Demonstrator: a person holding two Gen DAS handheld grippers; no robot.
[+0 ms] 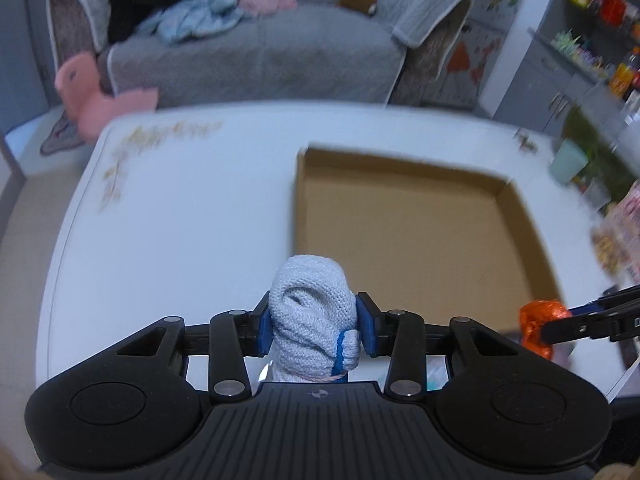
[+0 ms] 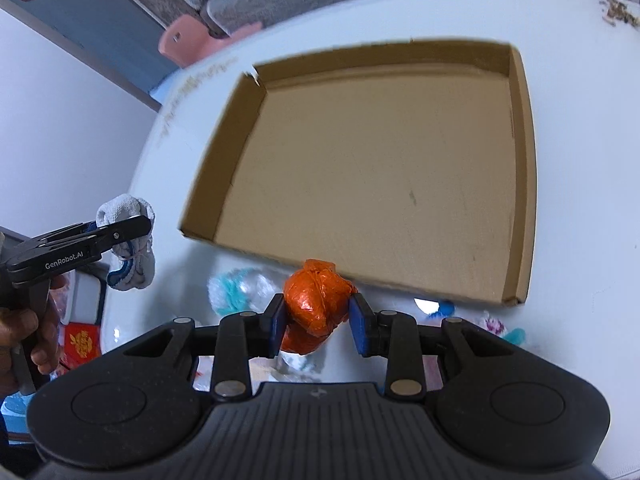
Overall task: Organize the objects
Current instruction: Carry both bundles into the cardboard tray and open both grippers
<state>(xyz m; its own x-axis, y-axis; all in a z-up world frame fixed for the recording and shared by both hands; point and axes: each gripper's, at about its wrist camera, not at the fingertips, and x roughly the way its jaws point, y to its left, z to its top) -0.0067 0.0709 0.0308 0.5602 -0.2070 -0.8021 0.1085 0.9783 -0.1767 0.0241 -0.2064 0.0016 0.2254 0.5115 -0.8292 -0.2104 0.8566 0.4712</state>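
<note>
A rolled pale-blue knitted sock bundle (image 1: 312, 316) with a dark blue trim is clamped between the blue pads of my left gripper (image 1: 316, 326), held above the white table (image 1: 180, 216). In the right wrist view the same bundle (image 2: 132, 236) hangs from the left gripper (image 2: 128, 232) at the left edge. My right gripper (image 2: 318, 318) is shut on a crumpled orange plastic-wrapped ball (image 2: 316, 304), just in front of the near wall of a shallow open cardboard box (image 2: 224, 152). That ball (image 1: 540, 320) and the right gripper (image 1: 556, 326) show at the right of the left wrist view, beside the box (image 1: 304, 208).
Fluffy teal and white items (image 2: 236, 288) lie on the table under the right gripper. A grey sofa (image 1: 256, 52) with clothes stands behind the table, a pink stool (image 1: 88, 96) beside it. A mint cup (image 1: 568, 160) and shelves with clutter are at the right. A hand (image 2: 24, 340) holds the left gripper's handle.
</note>
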